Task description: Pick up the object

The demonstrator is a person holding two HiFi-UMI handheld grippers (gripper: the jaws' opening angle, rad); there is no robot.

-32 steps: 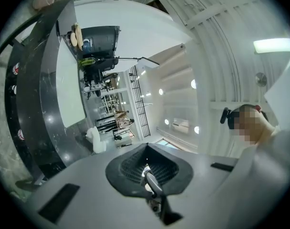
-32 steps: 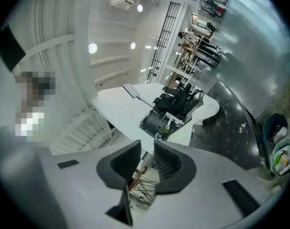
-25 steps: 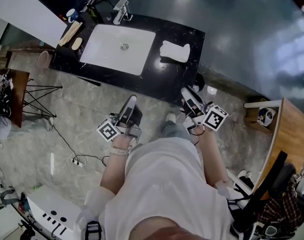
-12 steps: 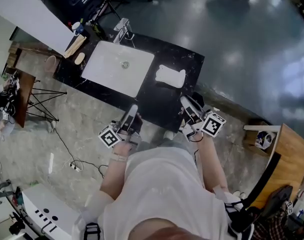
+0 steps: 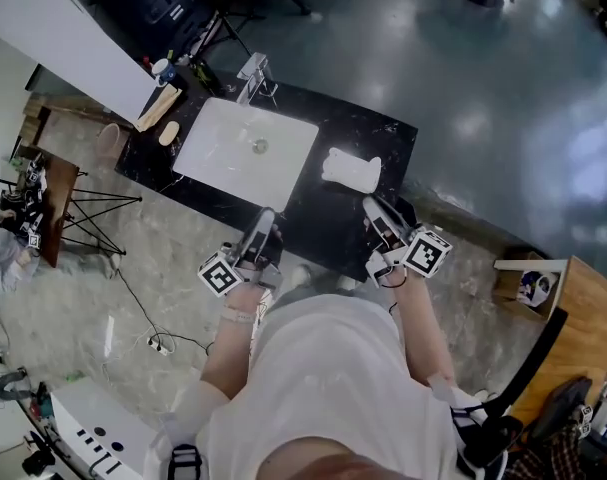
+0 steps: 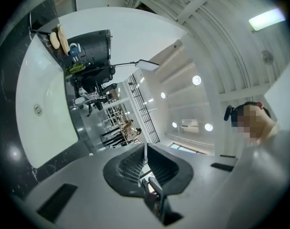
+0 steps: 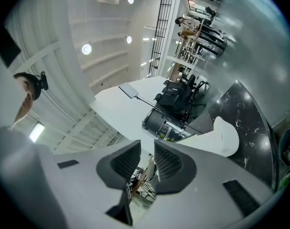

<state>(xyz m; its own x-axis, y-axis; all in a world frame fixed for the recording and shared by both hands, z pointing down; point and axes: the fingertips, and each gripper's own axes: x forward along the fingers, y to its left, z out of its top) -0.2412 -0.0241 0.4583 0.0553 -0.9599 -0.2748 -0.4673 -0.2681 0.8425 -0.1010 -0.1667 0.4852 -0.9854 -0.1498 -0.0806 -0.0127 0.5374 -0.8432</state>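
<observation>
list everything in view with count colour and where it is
counter: one, black marbled, ahead of the person
sink: one, white, set in the counter
faucet: one, silver, behind the sink
white object: one, white, on the counter right of the sink
cup: one, blue and white, counter's far left corner
wooden table: one, brown, right edge
left claw: one, grey, shut, empty, over the counter's near edge
right claw: one, grey, jaws apart, empty, short of the white object
</observation>
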